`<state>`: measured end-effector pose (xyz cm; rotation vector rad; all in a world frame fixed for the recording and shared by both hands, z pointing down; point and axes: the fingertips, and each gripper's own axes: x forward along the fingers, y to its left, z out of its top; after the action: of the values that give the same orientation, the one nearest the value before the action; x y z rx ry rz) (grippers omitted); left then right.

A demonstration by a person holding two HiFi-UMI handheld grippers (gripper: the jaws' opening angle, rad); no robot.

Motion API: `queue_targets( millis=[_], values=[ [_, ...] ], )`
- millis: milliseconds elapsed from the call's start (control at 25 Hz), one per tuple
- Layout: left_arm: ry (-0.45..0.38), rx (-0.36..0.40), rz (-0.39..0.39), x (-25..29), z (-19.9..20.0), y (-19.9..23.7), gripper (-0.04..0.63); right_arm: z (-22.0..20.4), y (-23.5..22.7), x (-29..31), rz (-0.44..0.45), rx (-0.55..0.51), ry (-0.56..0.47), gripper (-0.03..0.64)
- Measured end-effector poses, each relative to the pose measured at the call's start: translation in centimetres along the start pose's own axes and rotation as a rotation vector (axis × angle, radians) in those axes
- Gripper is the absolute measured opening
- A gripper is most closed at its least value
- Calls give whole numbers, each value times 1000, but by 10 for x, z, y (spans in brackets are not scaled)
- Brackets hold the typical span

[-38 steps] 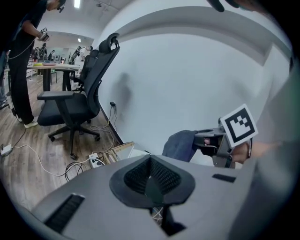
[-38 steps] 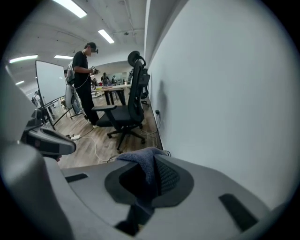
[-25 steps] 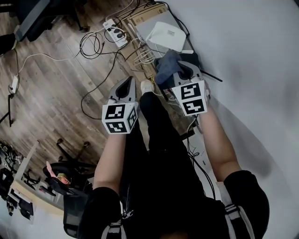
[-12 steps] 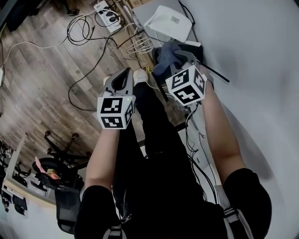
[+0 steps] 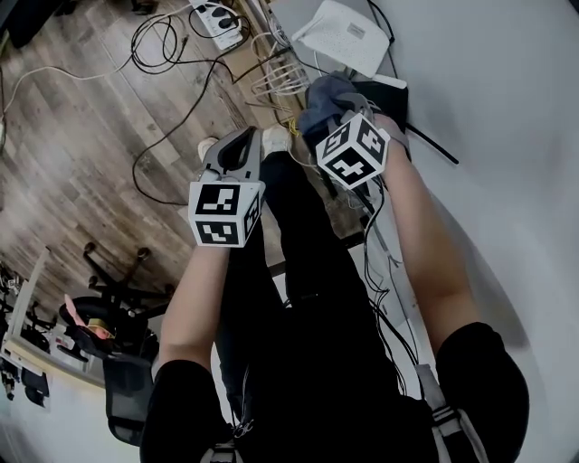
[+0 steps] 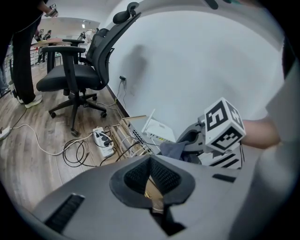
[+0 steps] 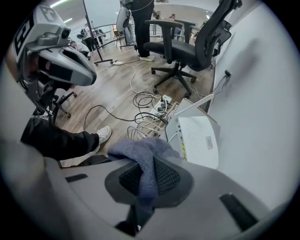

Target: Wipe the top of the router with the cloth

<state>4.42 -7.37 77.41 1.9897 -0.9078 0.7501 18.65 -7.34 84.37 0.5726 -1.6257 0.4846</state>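
The white router (image 5: 342,36) lies flat on a grey box by the wall; it also shows in the left gripper view (image 6: 160,131) and the right gripper view (image 7: 197,140). My right gripper (image 5: 336,107) is shut on a grey-blue cloth (image 5: 324,96), held a little short of the router. The cloth (image 7: 142,154) bunches over the jaws of the right gripper (image 7: 149,163). The left gripper (image 5: 237,152) hovers to the left over the floor, its jaws (image 6: 151,165) shut with nothing in them. From the left gripper view, the right gripper (image 6: 196,139) and the cloth (image 6: 173,149) sit just before the router.
A power strip (image 5: 220,18) and tangled cables (image 5: 172,54) lie on the wood floor left of the router. White cables (image 7: 143,126) coil beside the box. Office chairs (image 7: 183,42) stand further back. The person's shoe (image 5: 276,140) and legs are below the grippers. A white wall runs along the right.
The right gripper with the cloth has tilted and edged toward the router. The head view has shifted so the router sits higher in frame. The left gripper has hardly moved.
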Motion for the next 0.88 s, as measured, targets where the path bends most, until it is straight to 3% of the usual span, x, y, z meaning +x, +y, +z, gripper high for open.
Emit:
queue_targets(
  millis=[200, 600, 760, 880],
  values=[
    [7, 15, 5, -3, -4, 7, 0, -2, 12, 21, 18, -49, 26, 17],
    [13, -6, -8, -6, -24, 7, 0, -8, 31, 29, 134, -13, 55, 17],
    [17, -3, -30, -4, -31, 1, 0, -19, 44, 28, 218, -36, 100, 17],
    [26, 2, -34, -6, -37, 1, 0, -31, 58, 27, 306, 13, 160, 17]
  ],
)
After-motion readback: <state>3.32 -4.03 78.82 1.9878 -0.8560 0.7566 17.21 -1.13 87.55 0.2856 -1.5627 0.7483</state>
